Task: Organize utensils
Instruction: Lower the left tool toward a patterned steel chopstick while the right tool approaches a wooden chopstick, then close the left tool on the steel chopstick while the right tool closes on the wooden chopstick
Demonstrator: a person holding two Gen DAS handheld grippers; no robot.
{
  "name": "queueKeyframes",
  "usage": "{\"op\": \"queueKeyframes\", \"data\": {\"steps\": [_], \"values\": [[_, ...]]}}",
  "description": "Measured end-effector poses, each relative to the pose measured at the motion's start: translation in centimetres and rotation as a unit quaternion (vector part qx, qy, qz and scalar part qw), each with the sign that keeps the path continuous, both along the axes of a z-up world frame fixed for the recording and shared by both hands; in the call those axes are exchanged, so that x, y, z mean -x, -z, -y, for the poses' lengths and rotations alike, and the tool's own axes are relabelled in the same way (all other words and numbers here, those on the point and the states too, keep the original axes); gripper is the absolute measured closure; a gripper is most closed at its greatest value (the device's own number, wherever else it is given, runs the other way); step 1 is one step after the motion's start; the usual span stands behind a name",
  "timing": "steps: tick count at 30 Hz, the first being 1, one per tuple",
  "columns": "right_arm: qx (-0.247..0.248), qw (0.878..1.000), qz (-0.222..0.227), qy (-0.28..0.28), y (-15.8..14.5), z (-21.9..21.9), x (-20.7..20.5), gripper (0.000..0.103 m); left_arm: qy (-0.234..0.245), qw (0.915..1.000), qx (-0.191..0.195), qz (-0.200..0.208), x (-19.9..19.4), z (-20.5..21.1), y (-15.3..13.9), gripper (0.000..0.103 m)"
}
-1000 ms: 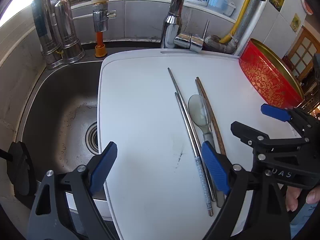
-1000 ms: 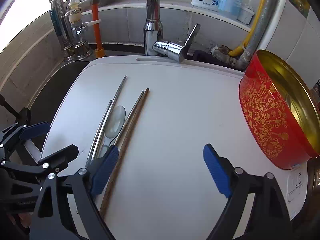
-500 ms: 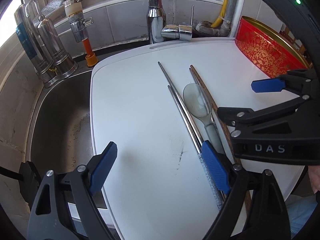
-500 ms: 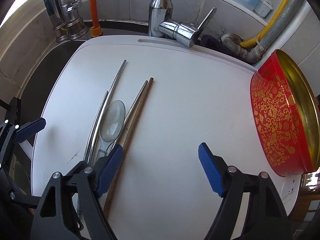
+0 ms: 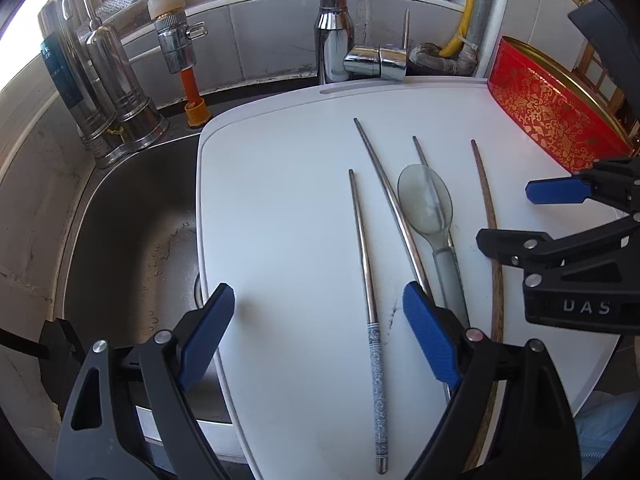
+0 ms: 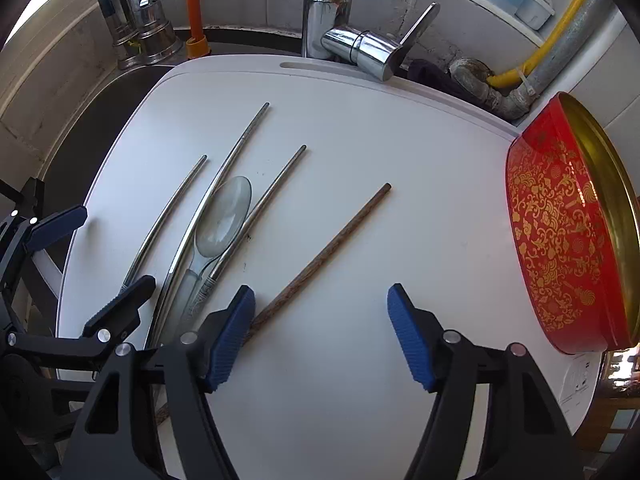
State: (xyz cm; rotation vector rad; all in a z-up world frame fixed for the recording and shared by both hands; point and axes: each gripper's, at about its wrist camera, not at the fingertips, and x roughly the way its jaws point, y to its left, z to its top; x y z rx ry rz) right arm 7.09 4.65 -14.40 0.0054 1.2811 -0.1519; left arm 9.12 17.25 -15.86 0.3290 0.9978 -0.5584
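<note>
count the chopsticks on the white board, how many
4. Three metal: leftmost chopstick, long middle chopstick by the spoon's left, another passing under the spoon. One wooden chopstick apart on the right. None seem hidden.

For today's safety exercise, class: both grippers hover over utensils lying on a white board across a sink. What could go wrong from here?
1. The right gripper is closing with nothing between its jaws; one pad sits against the wooden chopstick and may push it aside instead of gripping it.
2. The clear spoon lies over a metal chopstick, so lifting either could disturb the other.
3. The white board ends above the sink; a nudged utensil could slide in.
</note>
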Motion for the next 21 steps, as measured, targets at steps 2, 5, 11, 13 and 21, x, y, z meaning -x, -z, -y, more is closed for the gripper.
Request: {"op": "queueKeyframes", "data": {"steps": [2,5,11,13,21], "values": [[-0.003,1.000,-0.005,0.003,-0.1,-0.3,0.2,0.036,0.006,0.9999,0.014,-0.004,0.0,0.1,0.1,0.022],[-0.031,0.999,-0.003,0.019,-0.2,-0.5,0.7,0.056,0.019,0.9995,0.025,0.003,0.5,0.4,-0.3,0.058],[-0.055,0.998,-0.007,0.009,-0.5,-0.9,0.6,0.097,-0.023,0.9944,0.088,-0.054,-1.0,-1.6,-0.5,0.098],[-0.060,0.998,-0.006,0.011,-0.5,-0.7,0.7,0.097,-0.031,0.9925,0.100,-0.064,-1.0,-2.0,-0.5,0.098],[-0.073,0.997,0.013,0.036,-1.6,1.2,1.7,0.097,-0.051,0.9897,0.111,-0.074,-1.0,-2.5,-0.9,0.098]]}}
